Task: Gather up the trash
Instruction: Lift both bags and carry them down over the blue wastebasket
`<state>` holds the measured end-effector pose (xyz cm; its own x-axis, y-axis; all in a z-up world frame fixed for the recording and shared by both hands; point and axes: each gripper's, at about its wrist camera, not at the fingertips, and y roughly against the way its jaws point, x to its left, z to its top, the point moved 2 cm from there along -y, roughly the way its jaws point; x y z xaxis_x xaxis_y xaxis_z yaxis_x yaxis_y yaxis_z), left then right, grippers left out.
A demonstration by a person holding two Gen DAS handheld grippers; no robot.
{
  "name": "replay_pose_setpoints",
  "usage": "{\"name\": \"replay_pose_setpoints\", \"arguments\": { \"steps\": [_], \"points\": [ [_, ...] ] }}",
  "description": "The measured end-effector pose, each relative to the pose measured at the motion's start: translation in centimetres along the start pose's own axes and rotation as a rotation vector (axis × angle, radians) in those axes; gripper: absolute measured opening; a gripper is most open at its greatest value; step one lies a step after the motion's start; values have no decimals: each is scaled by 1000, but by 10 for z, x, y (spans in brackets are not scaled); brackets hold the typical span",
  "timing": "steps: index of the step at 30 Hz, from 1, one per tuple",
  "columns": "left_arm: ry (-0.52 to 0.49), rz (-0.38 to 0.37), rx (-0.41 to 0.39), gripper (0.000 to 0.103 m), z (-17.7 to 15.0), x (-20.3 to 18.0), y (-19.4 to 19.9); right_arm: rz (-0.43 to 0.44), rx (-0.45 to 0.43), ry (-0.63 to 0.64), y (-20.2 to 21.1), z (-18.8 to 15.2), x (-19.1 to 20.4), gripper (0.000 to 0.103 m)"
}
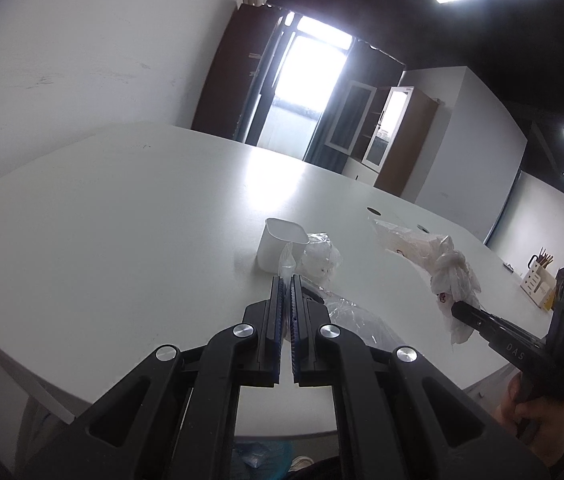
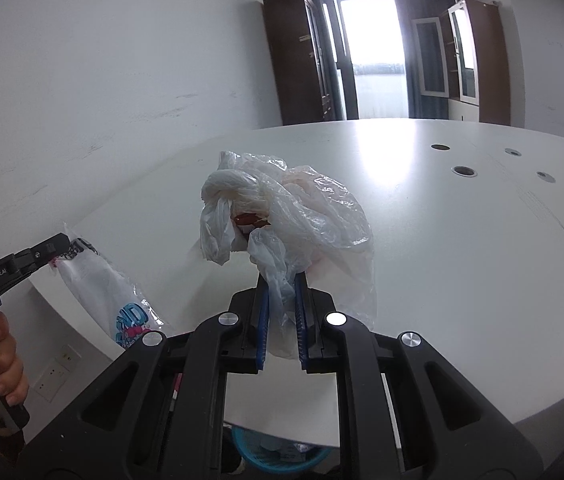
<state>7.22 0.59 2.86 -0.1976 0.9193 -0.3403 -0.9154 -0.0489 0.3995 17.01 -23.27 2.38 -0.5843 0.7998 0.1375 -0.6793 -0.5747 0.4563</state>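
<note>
**Far left:** clamping the top edge of a printed wrapper [image 2: 98, 292] in the left hand-held gripper [image 1: 285, 280], pads closed tight on the thin film, wrapper hanging below the tips by the near-left edge of the bench [image 1: 122, 220].

**Centre:** leaving a white cup [image 1: 280, 246] and a crumpled clear film [image 1: 319, 258] resting on the bench, side by side and possibly touching, just beyond the left fingertips.

**Near centre, under the bench edge:** showing a blue basket [image 2: 278, 452] with some scraps inside, too hidden to name.

**Right:** pinching a knotted white plastic bag [image 2: 282, 208] in the right hand-held gripper [image 2: 282, 280], jaws narrowed on a bunched fold, bag held up over the bench.

**Progress, as a judgement:** standing roughly midway. Carrying two pieces in hand, neither yet dropped in the basket. Most likely needing delivery of both, then pickup of the crumpled film and perhaps the cup.
</note>
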Motion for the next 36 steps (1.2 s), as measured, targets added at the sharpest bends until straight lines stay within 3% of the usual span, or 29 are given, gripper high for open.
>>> {"name": "replay_pose_setpoints", "arguments": {
  "steps": [10, 13, 21, 24, 36],
  "points": [
    [-44, 44, 12, 3, -37, 0, 42, 28, 21, 49, 34, -42, 24, 11],
    [-32, 44, 56, 3, -52, 11, 46, 9, 38, 109, 44, -55, 32, 11],
    [-14, 99, 149, 3, -91, 38, 55, 70, 101, 110, 67, -95, 42, 11],
    [36, 104, 185, 3, -106, 52, 59, 56, 116, 152, 76, -109, 52, 11],
    [108, 157, 292, 3, -162, 82, 39, 202, 252, 154, 70, -168, 89, 11]
  ]
}}
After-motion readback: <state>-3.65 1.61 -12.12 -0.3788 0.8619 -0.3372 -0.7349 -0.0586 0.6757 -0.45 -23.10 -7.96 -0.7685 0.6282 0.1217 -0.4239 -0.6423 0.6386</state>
